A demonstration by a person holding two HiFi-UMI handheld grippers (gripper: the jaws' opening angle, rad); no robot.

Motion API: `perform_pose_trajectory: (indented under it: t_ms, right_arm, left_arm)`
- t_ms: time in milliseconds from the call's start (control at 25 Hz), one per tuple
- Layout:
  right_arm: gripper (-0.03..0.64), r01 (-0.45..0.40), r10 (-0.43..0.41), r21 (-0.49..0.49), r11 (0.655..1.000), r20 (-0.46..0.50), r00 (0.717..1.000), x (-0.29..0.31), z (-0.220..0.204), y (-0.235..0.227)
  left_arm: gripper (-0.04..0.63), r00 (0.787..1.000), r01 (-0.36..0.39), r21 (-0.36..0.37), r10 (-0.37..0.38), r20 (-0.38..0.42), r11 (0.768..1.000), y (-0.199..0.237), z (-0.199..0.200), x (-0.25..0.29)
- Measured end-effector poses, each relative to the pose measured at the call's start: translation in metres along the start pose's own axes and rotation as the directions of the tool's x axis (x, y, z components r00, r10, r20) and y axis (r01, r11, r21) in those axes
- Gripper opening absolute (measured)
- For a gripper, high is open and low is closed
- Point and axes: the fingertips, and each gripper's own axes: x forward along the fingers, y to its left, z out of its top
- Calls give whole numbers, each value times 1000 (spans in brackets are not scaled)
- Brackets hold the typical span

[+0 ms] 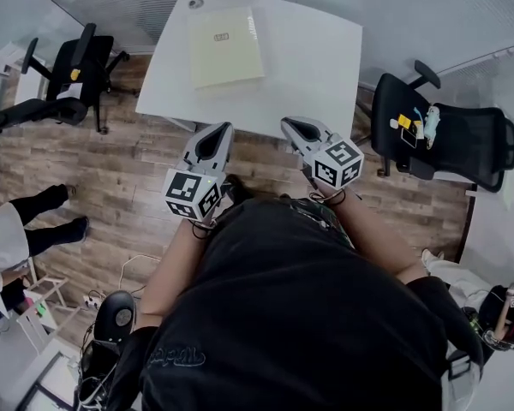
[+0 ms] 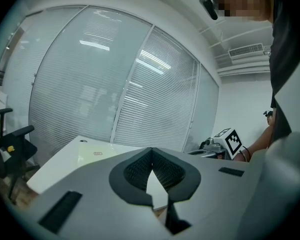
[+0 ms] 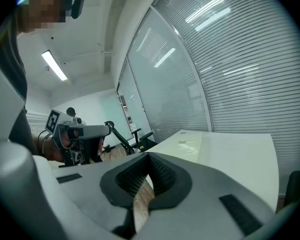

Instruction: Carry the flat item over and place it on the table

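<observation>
The flat item, a pale yellow folder [image 1: 225, 46] with a small label, lies on the white table [image 1: 317, 67] toward its far left. It also shows faintly as the folder [image 2: 96, 154] in the left gripper view and the folder [image 3: 189, 145] in the right gripper view. My left gripper [image 1: 218, 130] and right gripper [image 1: 294, 125] hover side by side over the wooden floor just short of the table's near edge. Both are shut with nothing between the jaws. The left gripper's [image 2: 151, 151] tips meet, and so do the right gripper's [image 3: 147, 156].
A black office chair [image 1: 81, 62] stands left of the table and another black chair [image 1: 450, 135] with yellow tags stands to its right. A person's legs and shoes [image 1: 43, 208] are at the left edge. Glass walls with blinds [image 2: 110, 84] lie behind the table.
</observation>
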Motion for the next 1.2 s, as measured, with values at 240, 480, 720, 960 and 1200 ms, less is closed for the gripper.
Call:
perform_pose_trajectory:
  t_ms: [240, 480, 720, 960, 1200]
  right_arm:
    - [21, -17, 17, -4, 1000, 8, 1000, -30, -5, -16]
    - [21, -38, 39, -11, 999, 14, 999, -58, -8, -28]
    - [21, -69, 69, -25, 997, 17, 997, -86, -15, -34]
    - [21, -98, 98, -40, 994, 4, 995, -116, -26, -43]
    - [21, -127, 127, -48, 991, -3, 992, -143, -36, -45]
  left_arm:
    - [12, 1000, -20, 2, 20, -3, 1000, -30, -10, 7]
    - [12, 999, -43, 8, 43, 0, 999, -60, -16, 12]
    - [12, 998, -62, 49, 62, 14, 997, -96, -20, 15]
    - [12, 996, -83, 61, 82, 33, 995, -133, -30, 18]
    - [12, 993, -111, 54, 109, 43, 992, -165, -43, 15]
